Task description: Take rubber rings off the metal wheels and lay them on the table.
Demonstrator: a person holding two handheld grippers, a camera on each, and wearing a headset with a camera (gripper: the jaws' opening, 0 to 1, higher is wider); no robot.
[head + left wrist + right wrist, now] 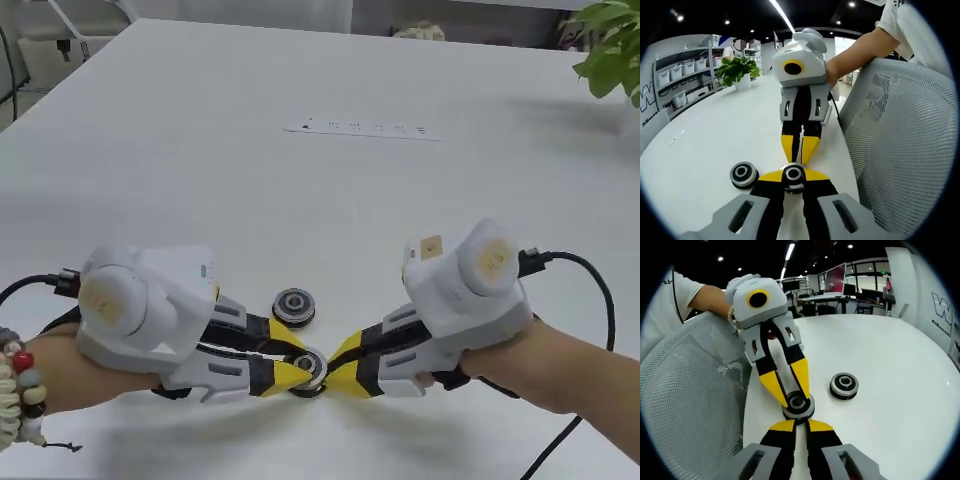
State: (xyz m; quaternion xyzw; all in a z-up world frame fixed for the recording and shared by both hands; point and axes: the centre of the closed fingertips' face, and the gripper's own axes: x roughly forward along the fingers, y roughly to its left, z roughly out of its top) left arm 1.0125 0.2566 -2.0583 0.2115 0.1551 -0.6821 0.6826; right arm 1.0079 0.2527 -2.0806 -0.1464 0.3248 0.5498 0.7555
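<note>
Left gripper (793,176) clamps a round metal wheel (308,365); right gripper (801,424), jaws narrow, pinches its black rubber ring (812,406). A second ringed wheel (294,306) lies just beside them on the smooth white worktop (300,200).

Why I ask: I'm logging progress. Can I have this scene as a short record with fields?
surface: white table
gripped wheel: between the two grippers, low over the table
left gripper: fingers on either side of the gripped wheel, shut on it
right gripper: fingers close together on that wheel's edge
loose wheel: flat on the table just beyond, apart from both grippers, dark ring on its rim
</note>
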